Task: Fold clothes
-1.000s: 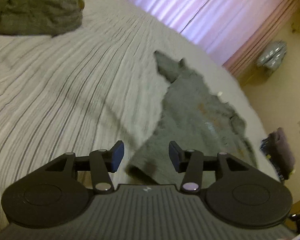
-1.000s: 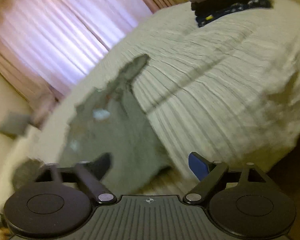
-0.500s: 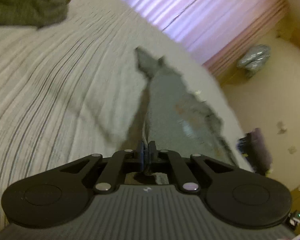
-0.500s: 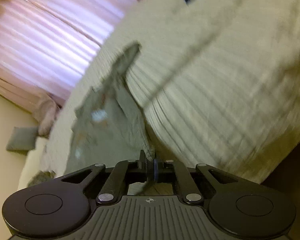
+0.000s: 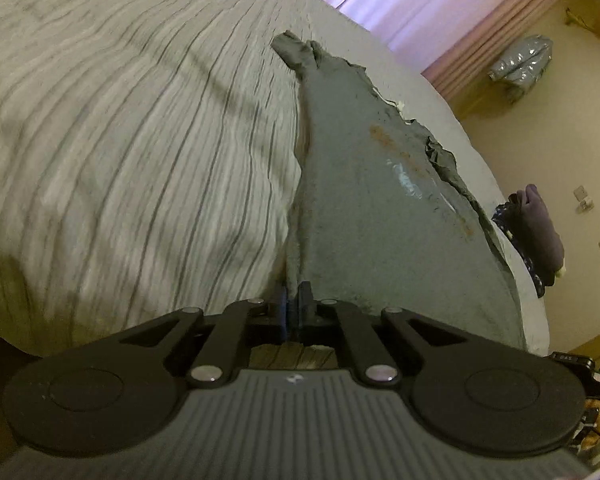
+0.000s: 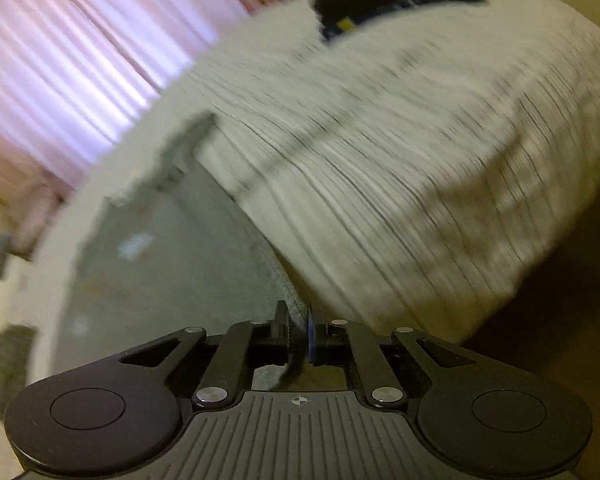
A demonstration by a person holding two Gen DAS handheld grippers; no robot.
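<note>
Jaws of the left gripper (image 5: 293, 306) and right gripper (image 6: 298, 336) remain clamped on the grey garment (image 5: 364, 200) hem; since 0.5 s ago, the garment lies stretched flatter across the striped bed (image 5: 120, 120).

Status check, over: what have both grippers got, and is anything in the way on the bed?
Left gripper shut on grey garment hem. Right gripper shut on same garment. Garment stretched along striped bedspread. Clothes piles at the edges, clear of it.
</note>
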